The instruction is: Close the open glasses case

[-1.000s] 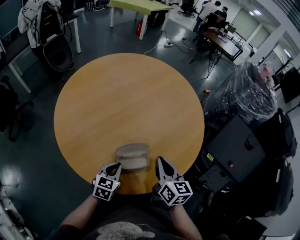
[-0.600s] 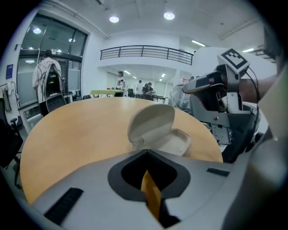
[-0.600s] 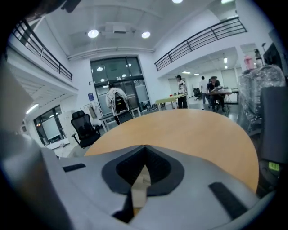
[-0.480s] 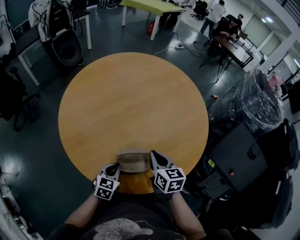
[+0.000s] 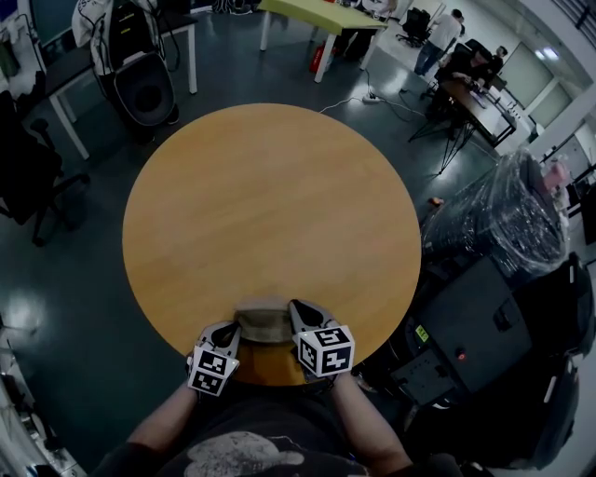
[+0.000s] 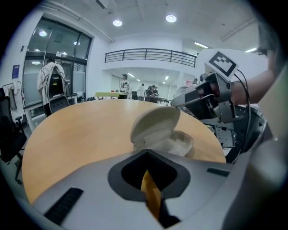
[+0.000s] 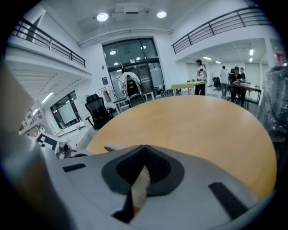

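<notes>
The pale glasses case point(image 5: 264, 321) lies at the near edge of the round wooden table point(image 5: 270, 205). In the left gripper view its lid point(image 6: 155, 125) stands tilted up over the tray point(image 6: 177, 143), about half way down. My right gripper point(image 5: 301, 310) is shut and its tip rests against the lid's right end, as the left gripper view shows for that right gripper point(image 6: 180, 102). My left gripper point(image 5: 228, 333) is shut with nothing in it, just left of the case and short of touching it. The right gripper view shows mostly bare tabletop beyond its own jaws.
A plastic-wrapped bundle point(image 5: 498, 210) and black equipment point(image 5: 475, 317) stand close to the table's right side. A dark chair point(image 5: 28, 177) is at the left. A green table point(image 5: 326, 11) and several people at desks are far off.
My right gripper has moved left onto the case. The lid has swung from lying flat open to standing half raised. My left gripper has hardly moved.
</notes>
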